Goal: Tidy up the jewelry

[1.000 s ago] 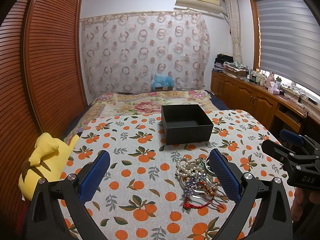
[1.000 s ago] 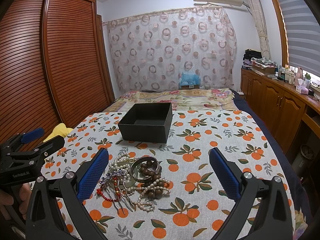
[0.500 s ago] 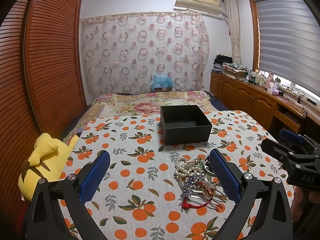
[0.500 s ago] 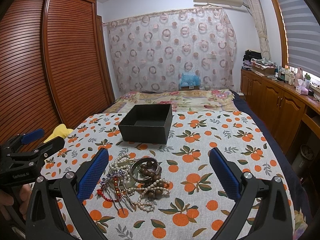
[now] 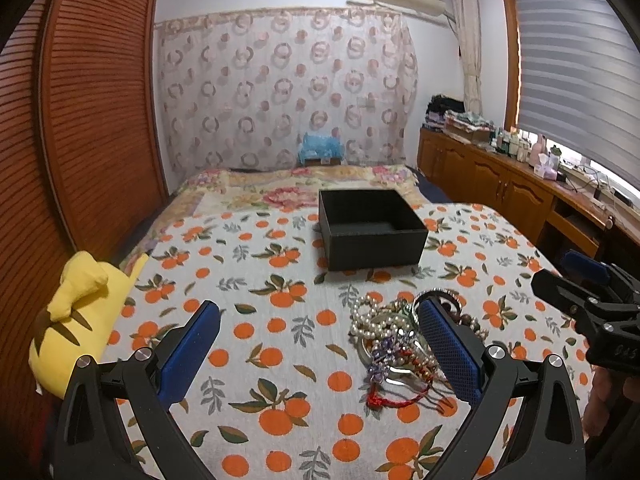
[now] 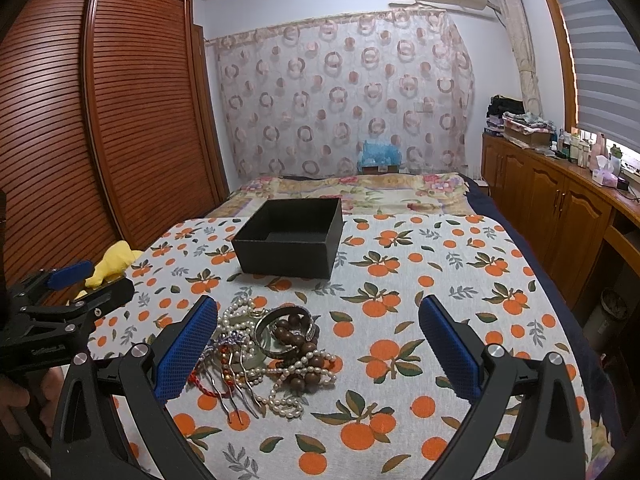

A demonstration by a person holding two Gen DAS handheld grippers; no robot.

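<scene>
A tangled pile of jewelry (image 6: 272, 350) lies on the orange-print cloth: pearl strands, a silver bangle, brown wooden beads, a red cord, hairpins. It also shows in the left wrist view (image 5: 394, 340), partly behind my right-hand finger. An open, empty black box (image 6: 290, 240) stands beyond it, also in the left wrist view (image 5: 370, 230). My left gripper (image 5: 318, 350) is open and empty, left of the pile. My right gripper (image 6: 318, 346) is open and empty, its left finger beside the pile.
A yellow plush toy (image 5: 76, 320) lies at the cloth's left edge by the slatted wardrobe (image 5: 60, 120). Wooden cabinets (image 6: 560, 216) with clutter run along the right wall. A floral bedspread (image 6: 352, 192) lies behind the box.
Both grippers have drifted slightly; the view of the pile and box has barely shifted. Nothing was gripped or released.
</scene>
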